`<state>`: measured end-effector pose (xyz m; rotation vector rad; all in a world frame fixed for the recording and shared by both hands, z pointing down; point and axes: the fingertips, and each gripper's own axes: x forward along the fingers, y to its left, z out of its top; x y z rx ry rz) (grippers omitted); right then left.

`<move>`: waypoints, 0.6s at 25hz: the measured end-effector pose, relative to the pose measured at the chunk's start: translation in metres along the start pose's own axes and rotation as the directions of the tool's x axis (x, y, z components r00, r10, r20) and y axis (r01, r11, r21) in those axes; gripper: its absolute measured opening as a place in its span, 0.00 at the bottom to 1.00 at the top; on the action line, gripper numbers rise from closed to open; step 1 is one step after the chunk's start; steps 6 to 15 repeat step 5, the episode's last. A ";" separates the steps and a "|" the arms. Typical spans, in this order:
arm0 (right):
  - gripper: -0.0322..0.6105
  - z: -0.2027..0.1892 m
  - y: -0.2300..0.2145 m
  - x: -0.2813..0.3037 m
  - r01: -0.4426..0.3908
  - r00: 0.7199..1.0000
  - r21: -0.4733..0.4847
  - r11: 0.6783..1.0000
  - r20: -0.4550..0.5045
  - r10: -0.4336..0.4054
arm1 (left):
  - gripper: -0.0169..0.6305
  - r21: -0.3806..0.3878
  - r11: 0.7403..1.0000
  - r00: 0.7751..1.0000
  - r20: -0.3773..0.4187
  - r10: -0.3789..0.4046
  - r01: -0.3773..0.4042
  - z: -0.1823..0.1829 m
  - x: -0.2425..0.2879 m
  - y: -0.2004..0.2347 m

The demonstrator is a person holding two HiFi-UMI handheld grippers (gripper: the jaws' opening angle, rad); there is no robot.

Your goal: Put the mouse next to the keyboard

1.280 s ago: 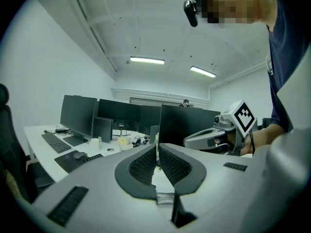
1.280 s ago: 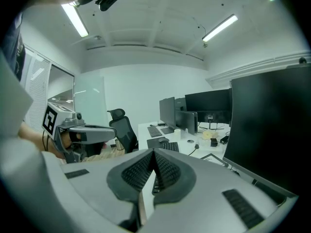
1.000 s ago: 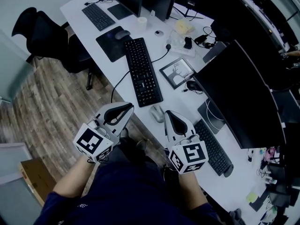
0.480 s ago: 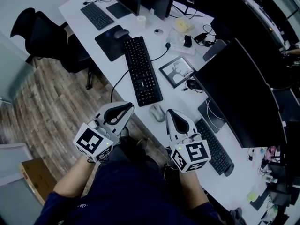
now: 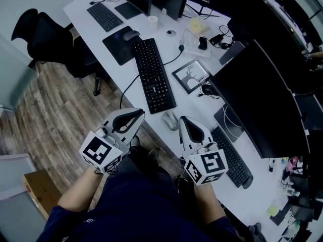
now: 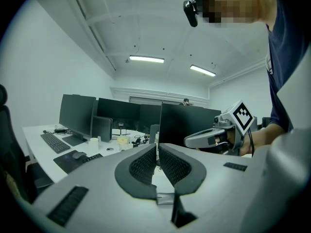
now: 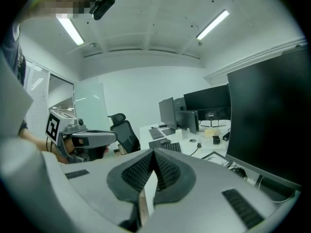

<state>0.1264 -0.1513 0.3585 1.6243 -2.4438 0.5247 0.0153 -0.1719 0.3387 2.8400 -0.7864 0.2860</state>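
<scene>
The small, rounded grey mouse [image 5: 170, 120] is lying on the white desk [image 5: 81, 11], just beside the near end of the long black keyboard [image 5: 154, 75]. The left gripper [image 5: 138, 114] and the right gripper [image 5: 182, 121] are hovering with their jaws together, empty.

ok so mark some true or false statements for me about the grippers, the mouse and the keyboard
1. The left gripper and the right gripper are both shut, with nothing between their jaws. True.
2. The right gripper holds the grey mouse. False: the mouse lies on the white desk near its front edge, outside the shut jaws.
3. The grey mouse lies close to the near end of the black keyboard. True.
4. The black mouse pad is bare. False: a second mouse sits on it.
</scene>
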 end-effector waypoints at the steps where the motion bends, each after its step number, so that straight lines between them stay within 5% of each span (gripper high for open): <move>1: 0.05 0.000 0.000 0.000 0.000 1.000 0.000 1.000 0.000 0.000 | 0.09 0.000 1.000 1.000 0.000 0.000 0.000 0.000 0.000 0.000; 15: 0.05 0.000 0.000 0.000 0.000 1.000 0.002 1.000 -0.001 0.000 | 0.09 0.001 1.000 1.000 -0.001 -0.001 0.001 0.000 0.000 0.000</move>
